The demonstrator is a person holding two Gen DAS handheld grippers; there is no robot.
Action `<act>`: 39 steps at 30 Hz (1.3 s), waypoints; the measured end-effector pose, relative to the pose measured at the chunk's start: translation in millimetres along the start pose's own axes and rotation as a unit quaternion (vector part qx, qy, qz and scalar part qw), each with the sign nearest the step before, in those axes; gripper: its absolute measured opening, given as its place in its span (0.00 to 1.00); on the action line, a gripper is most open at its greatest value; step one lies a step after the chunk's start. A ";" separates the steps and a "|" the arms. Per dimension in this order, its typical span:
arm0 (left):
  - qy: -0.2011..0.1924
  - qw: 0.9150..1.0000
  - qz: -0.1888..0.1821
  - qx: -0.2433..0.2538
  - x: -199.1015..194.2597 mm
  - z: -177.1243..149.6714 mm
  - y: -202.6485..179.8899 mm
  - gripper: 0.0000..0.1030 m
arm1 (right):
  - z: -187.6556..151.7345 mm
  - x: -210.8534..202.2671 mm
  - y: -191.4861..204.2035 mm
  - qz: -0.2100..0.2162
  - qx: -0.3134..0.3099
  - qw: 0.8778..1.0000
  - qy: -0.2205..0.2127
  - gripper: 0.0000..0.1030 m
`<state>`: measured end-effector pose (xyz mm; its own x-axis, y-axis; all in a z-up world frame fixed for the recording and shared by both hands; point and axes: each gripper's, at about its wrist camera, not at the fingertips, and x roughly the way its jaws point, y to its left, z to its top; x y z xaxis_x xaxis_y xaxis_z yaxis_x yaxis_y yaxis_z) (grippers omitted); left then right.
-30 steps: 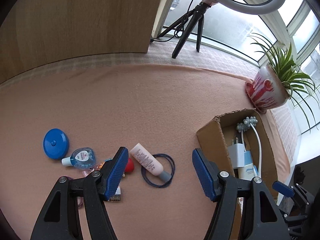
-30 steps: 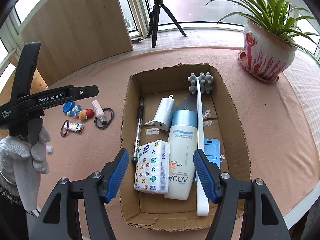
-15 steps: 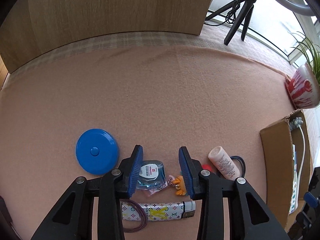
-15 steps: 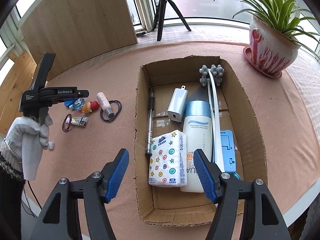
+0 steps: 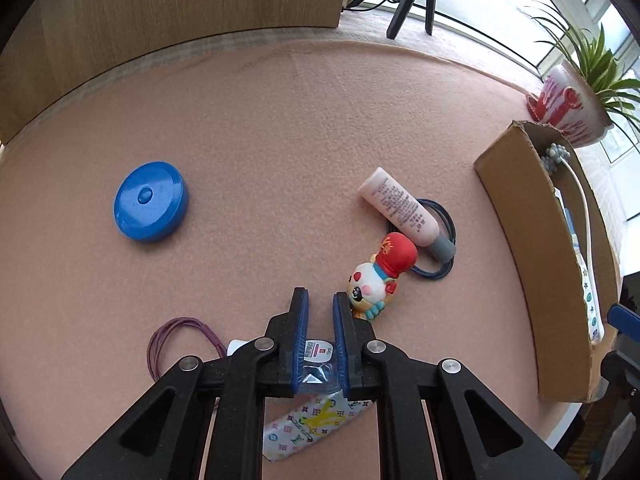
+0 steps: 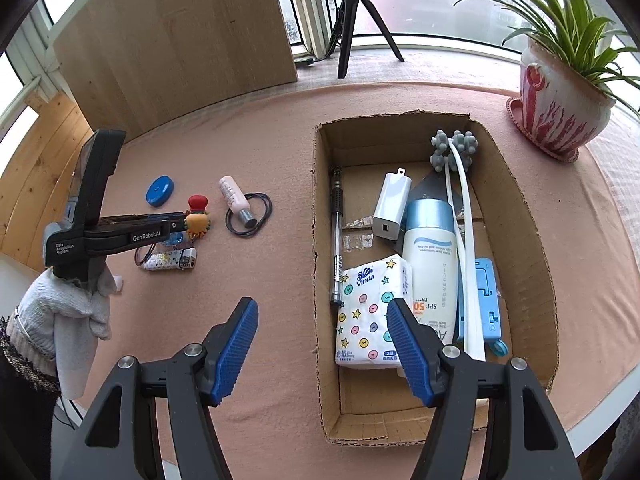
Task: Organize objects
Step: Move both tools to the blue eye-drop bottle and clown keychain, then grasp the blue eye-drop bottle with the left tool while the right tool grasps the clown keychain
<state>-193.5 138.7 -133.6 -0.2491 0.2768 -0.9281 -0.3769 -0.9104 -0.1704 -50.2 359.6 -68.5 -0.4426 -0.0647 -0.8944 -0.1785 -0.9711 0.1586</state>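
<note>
My left gripper [image 5: 319, 302] is shut on a small clear-blue bottle [image 5: 316, 362] with a white and red label, low over the pink cloth. A patterned lighter [image 5: 316, 426] lies under the jaws. A toy figure with a red hat [image 5: 380, 274], a pink tube [image 5: 402, 208] on a dark hair band [image 5: 444, 264], a purple hair band [image 5: 172, 334] and a blue round case [image 5: 151, 201] lie around. My right gripper [image 6: 322, 334] is open and empty at the left wall of the cardboard box [image 6: 524, 216].
The box holds a tissue pack [image 6: 370, 308], sunscreen bottle [image 6: 430, 256], white charger [image 6: 392, 206], pen [image 6: 336, 236], white massager [image 6: 460, 200] and blue item [image 6: 486, 296]. A potted plant [image 6: 560, 100] stands far right. A tripod [image 6: 352, 20] and wooden board [image 6: 176, 44] stand behind.
My left gripper swung left over the small objects, came down and closed on the blue bottle. My right gripper drew back a little to the left of the box.
</note>
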 end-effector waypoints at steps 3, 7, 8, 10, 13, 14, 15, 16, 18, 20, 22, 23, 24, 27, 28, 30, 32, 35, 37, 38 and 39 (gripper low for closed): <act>0.001 1.000 -0.006 0.015 -6.4 -18.7 -11.0 0.12 | -2.6 4.7 10.4 0.011 -0.004 1.000 0.010 0.61; 0.003 0.999 -0.030 0.014 -15.7 -46.2 -17.2 0.12 | -8.0 4.4 29.8 0.018 -0.026 0.999 0.013 0.61; 0.003 0.999 -0.037 0.014 -18.0 -52.5 -18.3 0.11 | -8.9 3.5 33.8 0.019 -0.033 0.999 0.012 0.61; 0.004 0.999 -0.048 0.012 -22.4 -66.2 -18.3 0.11 | -10.2 2.2 39.7 0.019 -0.040 0.999 0.010 0.61; 0.008 0.998 -0.064 0.009 -27.3 -78.5 -18.5 0.11 | -12.5 3.2 44.6 0.022 -0.042 0.999 0.013 0.61; 0.009 0.998 -0.066 0.011 -28.1 -80.6 -18.7 0.12 | -13.8 4.0 46.5 0.023 -0.043 0.999 0.014 0.61; 0.010 0.998 -0.067 0.012 -29.3 -83.8 -18.2 0.12 | -15.0 5.4 48.6 0.024 -0.044 0.999 0.017 0.61; 0.011 0.998 -0.067 0.012 -30.9 -86.7 -17.2 0.13 | -16.2 6.9 50.7 0.026 -0.046 0.998 0.020 0.61; 0.010 0.998 -0.062 0.001 -36.6 -94.0 -11.7 0.16 | -18.9 9.5 56.0 0.030 -0.051 0.998 0.026 0.61; -0.003 0.999 -0.043 -0.027 -44.3 -103.0 0.8 0.30 | -21.5 12.8 60.6 0.030 -0.055 0.998 0.030 0.61; -0.024 0.998 -0.023 -0.055 -47.1 -95.6 19.0 0.32 | -22.5 16.5 63.6 0.032 -0.057 0.997 0.035 0.61; -0.026 0.997 -0.023 -0.068 -50.1 -96.0 28.0 0.32 | -23.2 18.3 65.1 0.033 -0.057 0.997 0.037 0.61; -0.026 0.997 -0.025 -0.075 -54.0 -97.4 34.5 0.32 | -23.8 19.7 66.2 0.033 -0.057 0.997 0.038 0.61; -0.028 0.997 -0.018 -0.074 -64.8 -101.5 38.0 0.32 | -22.1 26.2 70.6 0.037 -0.057 0.997 0.045 0.61; -0.027 0.997 -0.023 -0.074 -68.6 -103.4 38.5 0.32 | -21.0 28.7 72.5 0.039 -0.057 0.996 0.048 0.61; -0.025 0.997 -0.033 -0.071 -74.1 -109.6 37.3 0.32 | -18.5 34.8 76.0 0.042 -0.056 0.996 0.053 0.61; -0.018 0.997 -0.040 -0.070 -76.3 -114.7 32.7 0.35 | -15.2 42.3 79.5 0.043 -0.053 0.996 0.060 0.61; -0.007 0.997 -0.056 -0.060 -78.7 -122.9 20.5 0.36 | -8.8 58.2 84.0 0.046 -0.045 0.995 0.079 0.61; -0.001 0.996 -0.066 -0.058 -78.2 -127.9 13.5 0.37 | -4.8 67.1 86.3 0.051 -0.040 0.994 0.088 0.61; 0.003 0.996 -0.071 -0.060 -76.0 -128.9 10.7 0.38 | -3.0 70.7 87.1 0.053 -0.036 0.994 0.092 0.61; 0.005 0.995 -0.075 -0.060 -73.2 -129.9 7.7 0.38 | -1.1 74.3 87.9 0.056 -0.032 0.993 0.096 0.61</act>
<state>-62.3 71.5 -110.0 -0.1894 0.4091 -0.8926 -0.3002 -0.8897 -0.3440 -97.8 269.2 -121.4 -0.2804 -0.2089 -0.9369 -0.0782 -0.9678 0.2392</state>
